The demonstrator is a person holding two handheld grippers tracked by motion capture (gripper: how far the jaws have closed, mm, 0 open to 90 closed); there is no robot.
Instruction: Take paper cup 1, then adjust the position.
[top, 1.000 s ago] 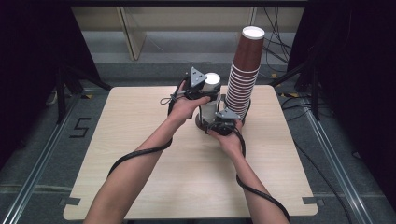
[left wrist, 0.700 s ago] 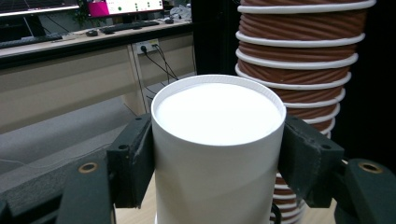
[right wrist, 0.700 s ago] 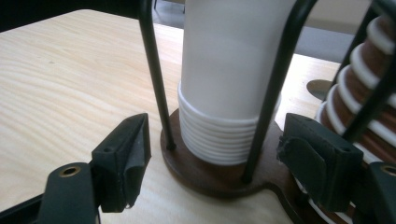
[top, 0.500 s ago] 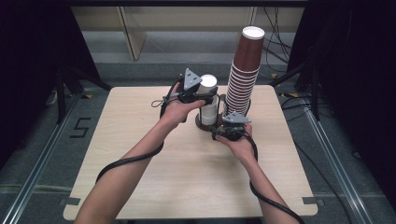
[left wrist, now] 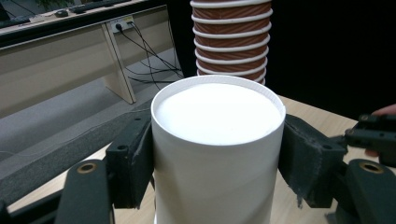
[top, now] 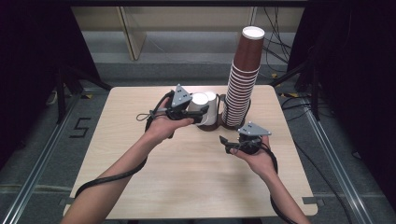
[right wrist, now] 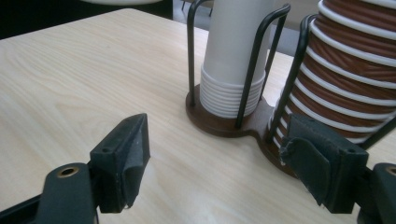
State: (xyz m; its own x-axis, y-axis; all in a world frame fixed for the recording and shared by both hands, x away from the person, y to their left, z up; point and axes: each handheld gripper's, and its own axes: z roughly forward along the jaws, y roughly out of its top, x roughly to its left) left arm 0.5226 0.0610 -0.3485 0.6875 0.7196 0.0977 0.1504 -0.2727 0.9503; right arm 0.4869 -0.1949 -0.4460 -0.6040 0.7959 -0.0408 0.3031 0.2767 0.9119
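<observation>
The left tongs [top: 198, 112] are clamping the top white cup [left wrist: 218, 140] of the white stack, which is standing upright in the wire cup holder [right wrist: 233, 116] at the far middle of the desk [top: 187, 177]. The cup's long axis is running vertically, so it looks set to lift straight up. The right tongs [top: 229, 140] are hanging apart and empty, nearer the person than the holder, just short of the brown cup stack [top: 243, 79].

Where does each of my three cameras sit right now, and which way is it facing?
High view: above the person's side, looking forward and down on the table; both forearms, left gripper, right gripper.
Left gripper view: rides that gripper, looks along jaws clamping the white cup.
Right gripper view: low over the table, jaws apart, facing the cup holder.
Shared: brown cup stack.
</observation>
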